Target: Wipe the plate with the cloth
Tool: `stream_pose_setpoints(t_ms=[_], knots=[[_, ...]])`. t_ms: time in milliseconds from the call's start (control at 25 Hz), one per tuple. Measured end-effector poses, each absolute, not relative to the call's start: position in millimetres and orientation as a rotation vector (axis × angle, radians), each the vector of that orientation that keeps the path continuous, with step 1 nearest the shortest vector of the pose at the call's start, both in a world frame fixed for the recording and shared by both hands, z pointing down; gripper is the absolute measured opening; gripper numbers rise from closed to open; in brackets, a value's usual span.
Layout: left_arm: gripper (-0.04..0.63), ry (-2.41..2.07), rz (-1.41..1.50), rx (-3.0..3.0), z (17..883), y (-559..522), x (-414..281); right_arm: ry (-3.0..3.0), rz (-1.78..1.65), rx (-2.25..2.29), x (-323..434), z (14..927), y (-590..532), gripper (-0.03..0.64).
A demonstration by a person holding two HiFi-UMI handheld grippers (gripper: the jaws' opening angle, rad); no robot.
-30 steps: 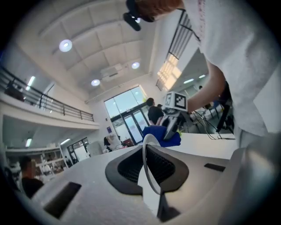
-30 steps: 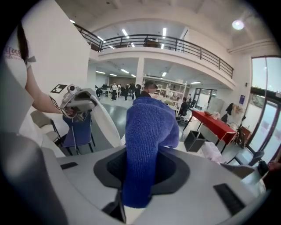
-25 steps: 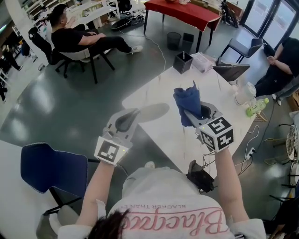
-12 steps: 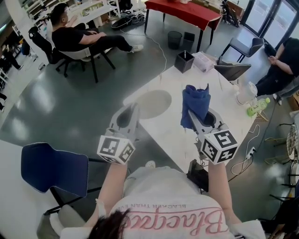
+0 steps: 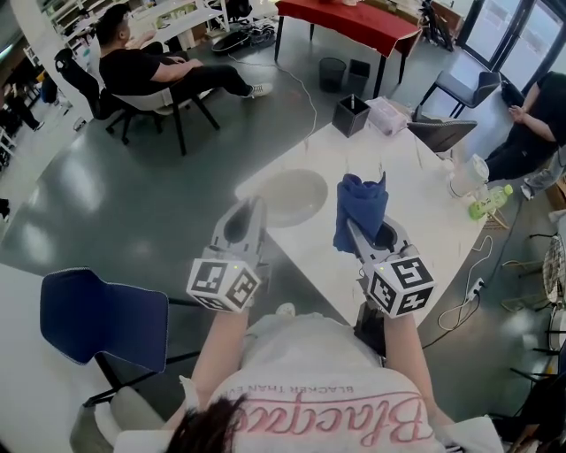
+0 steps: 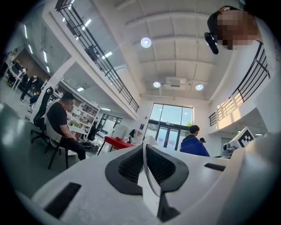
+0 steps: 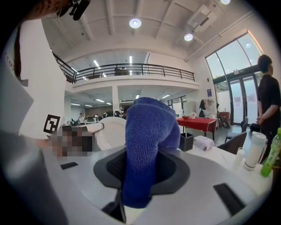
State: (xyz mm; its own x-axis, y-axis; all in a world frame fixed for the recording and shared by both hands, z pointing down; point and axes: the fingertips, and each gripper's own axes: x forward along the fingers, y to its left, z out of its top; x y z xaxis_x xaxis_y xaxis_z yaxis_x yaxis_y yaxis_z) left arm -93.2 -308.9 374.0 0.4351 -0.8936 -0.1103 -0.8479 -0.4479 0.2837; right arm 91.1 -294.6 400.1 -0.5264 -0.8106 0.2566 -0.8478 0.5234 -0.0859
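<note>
Over the near corner of the desk (image 5: 416, 190), the left hand-held gripper (image 5: 253, 215) is clamped on the rim of the white plate (image 5: 290, 196). Just right of the plate, the right hand-held gripper (image 5: 361, 234) pinches the blue cloth (image 5: 360, 205), bunched upright above its jaws.

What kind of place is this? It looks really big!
Probably a big open office or workshop hall, not a home. There are work tables like the red table, an office chair, an upstairs balcony railing and tall glass doors.
</note>
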Motion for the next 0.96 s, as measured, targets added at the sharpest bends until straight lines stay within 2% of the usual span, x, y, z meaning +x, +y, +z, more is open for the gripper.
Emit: stream_pose_setpoints(t_ms=[960], knots=[[0.021,-1.492,-0.368,2.546,363,-301,-80,-2.566,0.258,1.460,94,396,-282,0.110]])
